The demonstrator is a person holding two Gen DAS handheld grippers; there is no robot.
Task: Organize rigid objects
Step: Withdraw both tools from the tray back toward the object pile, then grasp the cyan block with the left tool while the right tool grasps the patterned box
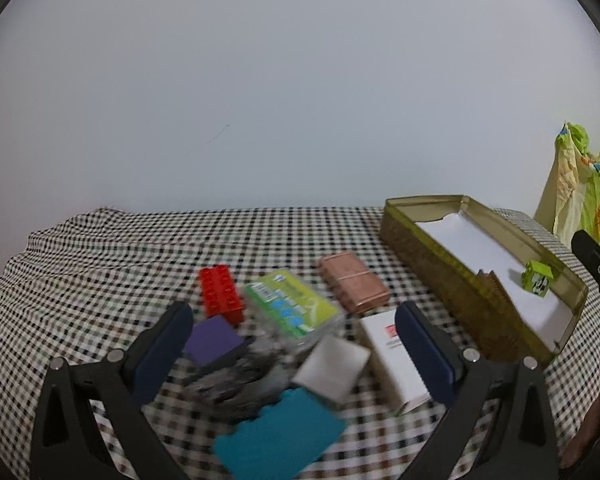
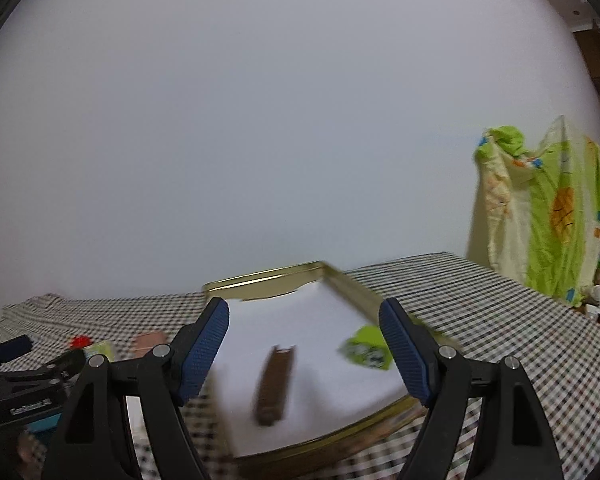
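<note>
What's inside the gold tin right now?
In the gold tin: white paper lining, a green cube and a brown ridged piece. What lies under the paper is hidden.

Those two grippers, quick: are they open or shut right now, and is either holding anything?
Left gripper: jaws wide open, holding nothing, above the pile of small objects.
Right gripper: jaws wide open, holding nothing, facing the gold tin.

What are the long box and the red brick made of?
Long box: likely metal tin; thin shiny gold rim, textured outer wall, white lining inside. Red brick: likely moulded plastic; glossy, even colour, rows of studs on top.
</note>
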